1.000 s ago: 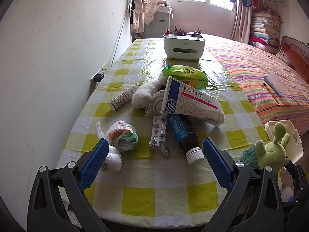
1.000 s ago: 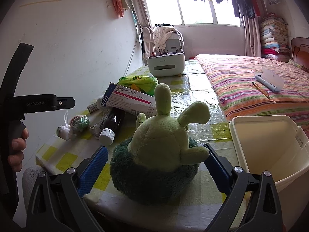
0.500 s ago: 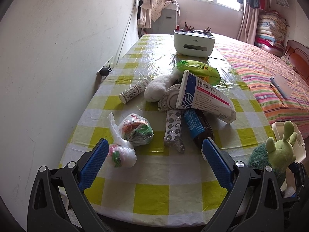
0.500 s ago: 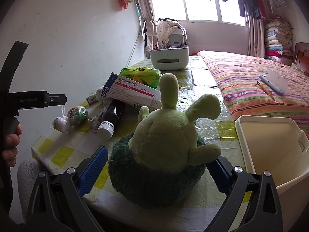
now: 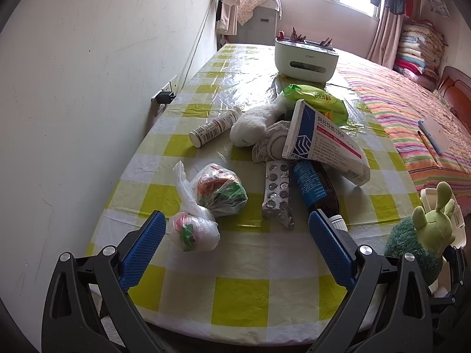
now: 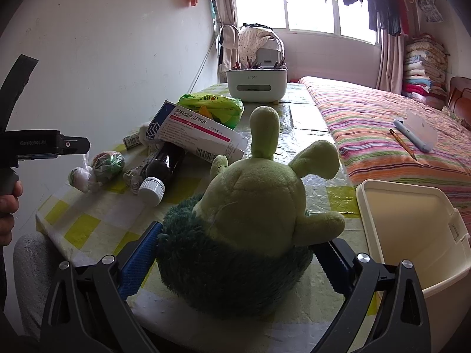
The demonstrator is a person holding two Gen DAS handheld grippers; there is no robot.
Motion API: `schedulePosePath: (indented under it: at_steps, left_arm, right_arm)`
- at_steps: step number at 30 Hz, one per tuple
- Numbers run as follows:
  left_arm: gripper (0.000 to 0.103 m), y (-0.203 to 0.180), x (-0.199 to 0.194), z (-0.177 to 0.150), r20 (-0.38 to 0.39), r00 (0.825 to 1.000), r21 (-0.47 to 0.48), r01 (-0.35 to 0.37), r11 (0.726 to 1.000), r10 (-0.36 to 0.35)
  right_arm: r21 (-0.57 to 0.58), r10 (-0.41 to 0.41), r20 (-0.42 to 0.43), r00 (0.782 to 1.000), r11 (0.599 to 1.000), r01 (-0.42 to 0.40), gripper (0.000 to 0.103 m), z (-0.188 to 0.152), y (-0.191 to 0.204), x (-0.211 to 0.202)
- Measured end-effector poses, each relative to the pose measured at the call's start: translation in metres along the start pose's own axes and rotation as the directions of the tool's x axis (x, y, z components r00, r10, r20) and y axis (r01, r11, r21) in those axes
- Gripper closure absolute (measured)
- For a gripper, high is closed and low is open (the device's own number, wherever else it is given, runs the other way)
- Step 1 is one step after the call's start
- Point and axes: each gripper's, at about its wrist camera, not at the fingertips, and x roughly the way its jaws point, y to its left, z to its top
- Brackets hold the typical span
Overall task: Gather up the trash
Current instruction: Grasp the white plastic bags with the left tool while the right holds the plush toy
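We are at the approach step, with nothing picked up yet. Our left tongs point(image 5: 234, 236) hang wide open and empty over the near end of the desk point(image 5: 241, 300), the left pad just beside the small tied plastic bag point(image 5: 194, 231) and a second knotted bag point(image 5: 220, 192) right behind it. Further back lie the blister pack point(image 5: 276, 194), the brown bottle point(image 5: 319, 192), the medicine box point(image 5: 323, 144) and a pill bottle point(image 5: 213, 128). Our right tongs point(image 6: 235, 260) are spread to either side of the green plush toy point(image 6: 256, 206); whether the pads press it we cannot tell. The open cream bin point(image 6: 412, 235) waits at the right, off the desk edge. Next, we judge, the left tongs should drop over the nearest bag, close gently on the crinkly plastic, then carry it across to the bin.
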Motion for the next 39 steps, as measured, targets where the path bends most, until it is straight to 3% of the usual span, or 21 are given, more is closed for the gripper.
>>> schedulePosePath:
  at_steps: [7, 16, 27, 31, 39]
  left_arm:
    - [0.007, 0.01, 0.02, 0.006, -0.023, 1.0, -0.025, -0.014, 1.0, 0.013]
    - [0.007, 0.022, 0.06, 0.018, -0.064, 0.994, -0.036, -0.088, 0.995, 0.085]
    - [0.008, 0.027, 0.106, 0.021, -0.141, 0.987, -0.029, -0.08, 0.996, 0.075]
    - [0.032, 0.034, 0.117, 0.015, -0.18, 0.983, -0.07, -0.059, 0.996, 0.045]
    - [0.051, 0.03, 0.108, 0.014, -0.128, 0.989, -0.044, -0.078, 0.996, 0.072]
  right_arm:
    - [-0.011, -0.008, -0.009, 1.0, 1.0, 0.008, 0.009, 0.002, 0.001, 0.002]
    - [-0.019, -0.016, -0.026, 1.0, 1.0, 0.015, 0.009, 0.003, 0.003, 0.003]
    - [-0.007, -0.018, -0.032, 0.999, 1.0, 0.017, 0.009, 0.004, 0.002, 0.004]
    - [0.003, -0.005, -0.032, 0.999, 1.0, 0.005, 0.012, 0.003, -0.001, 0.002]
    - [0.07, 0.03, -0.016, 0.999, 0.997, -0.029, 0.02, 0.005, -0.011, 0.0]
